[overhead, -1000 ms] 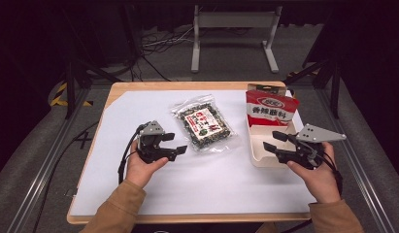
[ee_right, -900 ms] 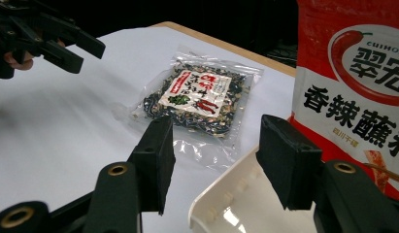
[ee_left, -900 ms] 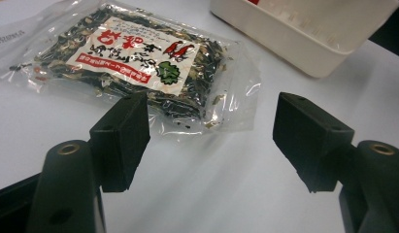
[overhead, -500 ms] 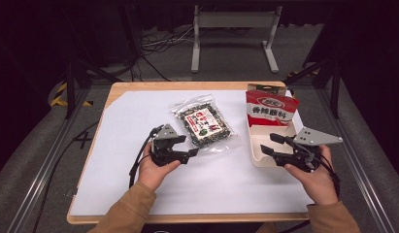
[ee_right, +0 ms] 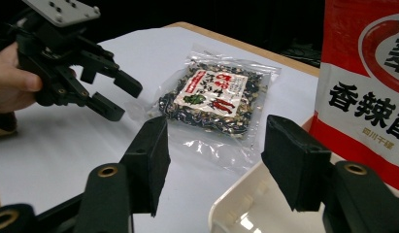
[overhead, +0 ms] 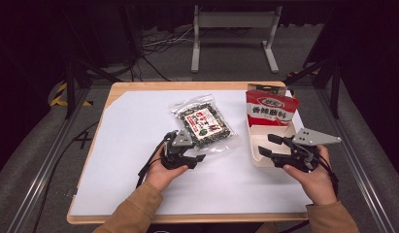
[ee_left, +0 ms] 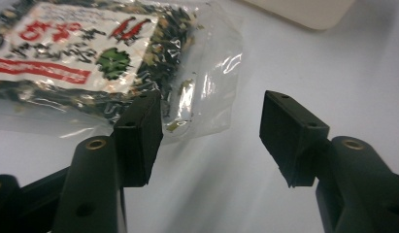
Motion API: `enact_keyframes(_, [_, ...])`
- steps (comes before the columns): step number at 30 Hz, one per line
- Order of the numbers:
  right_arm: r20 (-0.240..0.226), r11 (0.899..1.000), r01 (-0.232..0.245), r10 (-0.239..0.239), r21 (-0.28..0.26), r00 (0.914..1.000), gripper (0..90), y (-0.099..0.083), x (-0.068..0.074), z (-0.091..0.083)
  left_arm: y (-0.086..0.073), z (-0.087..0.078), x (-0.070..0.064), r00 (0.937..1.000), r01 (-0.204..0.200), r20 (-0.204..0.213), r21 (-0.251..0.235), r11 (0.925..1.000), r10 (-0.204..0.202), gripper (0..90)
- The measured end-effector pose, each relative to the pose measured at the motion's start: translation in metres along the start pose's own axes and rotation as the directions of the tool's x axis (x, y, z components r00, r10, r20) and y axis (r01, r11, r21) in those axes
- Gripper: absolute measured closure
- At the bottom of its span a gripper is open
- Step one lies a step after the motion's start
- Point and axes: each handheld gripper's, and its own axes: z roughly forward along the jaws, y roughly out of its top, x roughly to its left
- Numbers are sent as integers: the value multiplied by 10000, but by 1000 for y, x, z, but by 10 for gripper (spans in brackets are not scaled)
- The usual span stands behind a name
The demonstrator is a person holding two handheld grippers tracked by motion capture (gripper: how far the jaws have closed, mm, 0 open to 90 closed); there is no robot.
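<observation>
Left gripper [overhead: 196, 154], jaws wide, sits at the clear spice packet's [overhead: 204, 125] near corner. Right gripper [overhead: 266, 145], jaws wide, hovers over white tray [overhead: 254, 154].

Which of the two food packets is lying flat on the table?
The clear packet of dark seasoning, flat beside the left gripper; the red packet stands upright in the white tray.

red pouch [ee_right: 367, 92]: 香辣 | 四川干碟 | clear packet [ee_right: 214, 97]: label unreadable

A recording lab or studio is indicated: black curtains are hung around, cables [overhead: 153, 46] are strewn on the grey floor, and the paper-covered bench [overhead: 139, 90] is flanked by metal rails [overhead: 46, 160].
</observation>
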Motion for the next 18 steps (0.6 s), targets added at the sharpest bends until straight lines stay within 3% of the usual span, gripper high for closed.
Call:
enact_keyframes(8, [-466, 9981, -470, 452, -387, 9979, 405, -1, -1, -4, -4, 17, 6, 10000, -83, -21, 154, 9998, 84, 396])
enact_keyframes(11, [-597, 9977, -521, 494, -431, 9970, 398, -2, -1, -4, -6, 22, 8, 9994, -325, -135, 210, 9993, 328, 389])
enact_keyframes(14, [-1079, 9937, -906, 832, -654, 9907, 391, -3, -1, -6, -8, 25, 10, 9994, -348, -33, 353, 9988, 350, 388])
enact_keyframes(18, [-1116, 9932, -980, 906, -624, 9896, 389, -5, -1, -8, -8, 26, 10, 9989, -463, 10, 284, 9985, 463, 409])
